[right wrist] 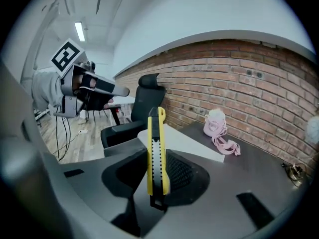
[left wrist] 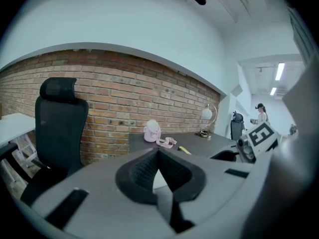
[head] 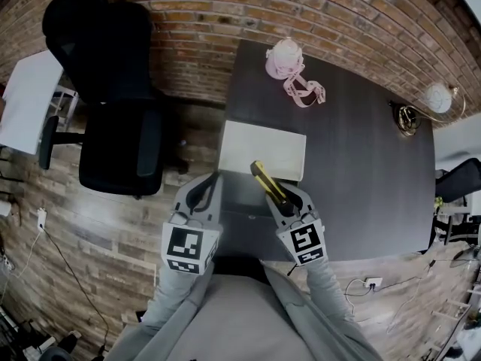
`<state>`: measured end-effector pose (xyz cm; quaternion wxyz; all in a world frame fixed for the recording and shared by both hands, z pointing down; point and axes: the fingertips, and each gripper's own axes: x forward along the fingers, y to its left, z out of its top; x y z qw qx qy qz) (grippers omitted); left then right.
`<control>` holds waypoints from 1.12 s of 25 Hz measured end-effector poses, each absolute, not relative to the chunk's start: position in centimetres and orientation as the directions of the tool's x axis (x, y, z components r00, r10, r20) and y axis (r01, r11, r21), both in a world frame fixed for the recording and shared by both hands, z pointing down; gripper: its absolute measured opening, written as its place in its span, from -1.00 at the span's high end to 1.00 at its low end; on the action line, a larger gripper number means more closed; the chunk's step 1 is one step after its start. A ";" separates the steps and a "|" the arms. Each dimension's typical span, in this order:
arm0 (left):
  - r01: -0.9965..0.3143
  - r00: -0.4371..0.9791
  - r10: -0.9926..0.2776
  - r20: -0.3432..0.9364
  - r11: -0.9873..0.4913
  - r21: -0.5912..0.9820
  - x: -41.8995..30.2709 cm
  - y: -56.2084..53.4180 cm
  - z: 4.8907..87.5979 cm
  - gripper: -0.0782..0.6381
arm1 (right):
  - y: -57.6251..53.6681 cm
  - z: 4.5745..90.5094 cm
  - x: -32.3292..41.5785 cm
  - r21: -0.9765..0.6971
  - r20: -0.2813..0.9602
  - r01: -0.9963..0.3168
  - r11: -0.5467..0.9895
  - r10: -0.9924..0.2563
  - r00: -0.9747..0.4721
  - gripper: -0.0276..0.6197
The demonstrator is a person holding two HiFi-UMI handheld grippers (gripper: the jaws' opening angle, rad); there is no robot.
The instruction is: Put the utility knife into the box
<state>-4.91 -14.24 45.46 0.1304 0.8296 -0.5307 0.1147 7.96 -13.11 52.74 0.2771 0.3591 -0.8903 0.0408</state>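
A yellow and black utility knife (head: pixel 269 183) is clamped between the jaws of my right gripper (head: pixel 288 195), its tip pointing up and away over the near edge of a flat white box (head: pixel 263 150). In the right gripper view the knife (right wrist: pixel 155 156) stands on edge between the black pads (right wrist: pixel 182 173), and the white box (right wrist: pixel 192 142) lies just beyond it on the dark table (right wrist: pixel 259 171). My left gripper (head: pixel 204 182) hangs off the table's left edge beside the box. It is shut with nothing in it, and its pads (left wrist: pixel 144 171) meet at the tips.
A pink bottle with a strap (head: pixel 289 65) stands at the far side of the dark table (head: pixel 361 164), with a desk lamp (head: pixel 434 100) at the far right. A black office chair (head: pixel 113 96) and a white desk (head: pixel 26 96) stand on the wooden floor to the left.
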 end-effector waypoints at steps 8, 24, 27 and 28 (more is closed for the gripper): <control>-0.907 0.419 -0.841 0.343 -0.404 0.116 -4.5 -13.7 46.9 0.73 | -12.1 56.7 7.2 0.151 0.619 -0.560 0.815 -0.520 -0.589 0.52; -0.913 0.407 -0.838 0.364 -0.388 0.129 -5.2 -12.3 48.5 0.73 | -11.0 62.8 5.3 0.136 0.807 -0.326 0.936 -0.296 -0.511 0.52; -0.916 0.400 -0.840 0.366 -0.380 0.128 -5.5 -12.0 48.6 0.73 | -10.9 63.8 5.1 0.122 0.834 -0.298 0.947 -0.260 -0.486 0.52; -0.918 0.396 -0.841 0.367 -0.376 0.129 -5.7 -12.0 48.6 0.73 | -10.9 64.1 5.1 0.118 0.842 -0.291 0.950 -0.251 -0.478 0.52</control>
